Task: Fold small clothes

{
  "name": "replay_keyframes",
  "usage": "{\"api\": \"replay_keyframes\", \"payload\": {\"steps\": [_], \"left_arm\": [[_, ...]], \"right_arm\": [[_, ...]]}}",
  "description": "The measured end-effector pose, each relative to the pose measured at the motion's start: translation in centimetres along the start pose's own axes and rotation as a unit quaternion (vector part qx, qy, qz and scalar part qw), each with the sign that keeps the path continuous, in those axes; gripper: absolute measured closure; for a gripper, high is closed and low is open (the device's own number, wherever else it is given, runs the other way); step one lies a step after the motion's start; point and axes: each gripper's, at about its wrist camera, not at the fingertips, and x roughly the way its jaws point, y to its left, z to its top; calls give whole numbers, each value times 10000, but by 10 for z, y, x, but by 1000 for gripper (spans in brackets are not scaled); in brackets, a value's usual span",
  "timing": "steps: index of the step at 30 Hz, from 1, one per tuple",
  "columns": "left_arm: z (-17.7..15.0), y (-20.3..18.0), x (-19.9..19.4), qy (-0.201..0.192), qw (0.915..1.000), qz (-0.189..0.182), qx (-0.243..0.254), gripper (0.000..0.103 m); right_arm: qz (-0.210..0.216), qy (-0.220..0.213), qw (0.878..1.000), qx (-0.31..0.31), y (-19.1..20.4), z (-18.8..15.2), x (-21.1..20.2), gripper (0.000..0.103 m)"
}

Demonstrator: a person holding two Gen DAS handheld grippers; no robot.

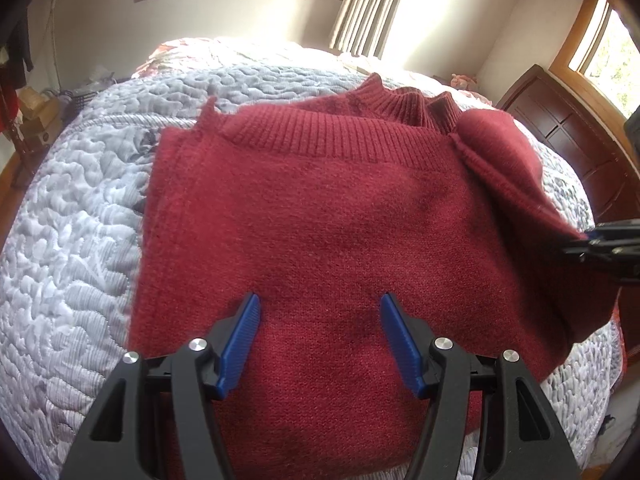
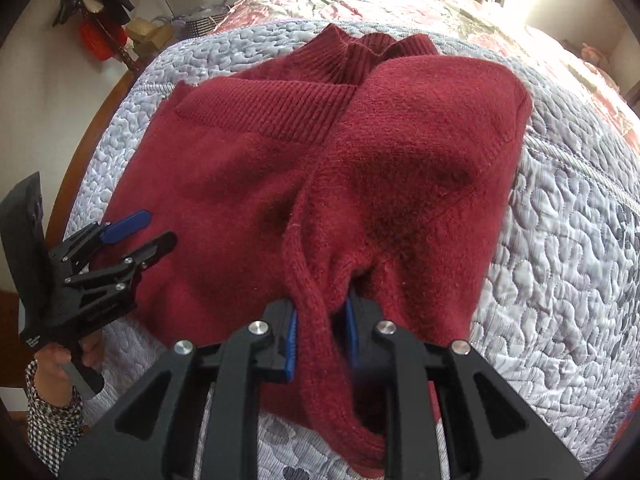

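- The left hand-held gripper [image 1: 320, 312] is hovering over the lower middle of the sweater [image 1: 320, 208], jaws spread wide and gripping nothing; a hand [image 2: 60, 364] in a checked sleeve [image 2: 52, 420] is carrying it at the bed's left edge.
- The sweater is lying across the grey quilt [image 1: 68, 240] on the bed, collar toward the far side, its left side already turned in and lying flat.
- The right hand-held gripper [image 2: 320, 336] is pinching a knitted edge of the sweater's right side narrowly between its blue pads [image 2: 292, 340], lifting that flap over the body.
- Risk: the thick knit is bunching and twisting at the pinch, so the flap may be landing crooked or slipping free if pulled too hard.
- Risk: with the left hand-held gripper not pressing down, the lower layer may be dragging along and undoing the fold.
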Motion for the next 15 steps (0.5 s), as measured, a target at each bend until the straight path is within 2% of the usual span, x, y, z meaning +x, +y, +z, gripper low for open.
{"api": "replay_keyframes", "payload": {"steps": [2, 9, 13, 15], "left_arm": [[3, 4, -2, 24, 9998, -114, -159, 40], [13, -3, -12, 33, 9983, -362, -464, 40], [20, -20, -15, 90, 9969, -636, -452, 40], [24, -29, -11, 150, 9956, -774, -510, 40]], "right_arm": [[74, 22, 10000, 16, -4, -3, 6, 82], [859, -79, 9960, 220, -7, -8, 5, 53], [1490, -268, 9874, 464, -21, -16, -23, 52], [1494, -377, 9866, 535, -31, -21, -41, 53]]}}
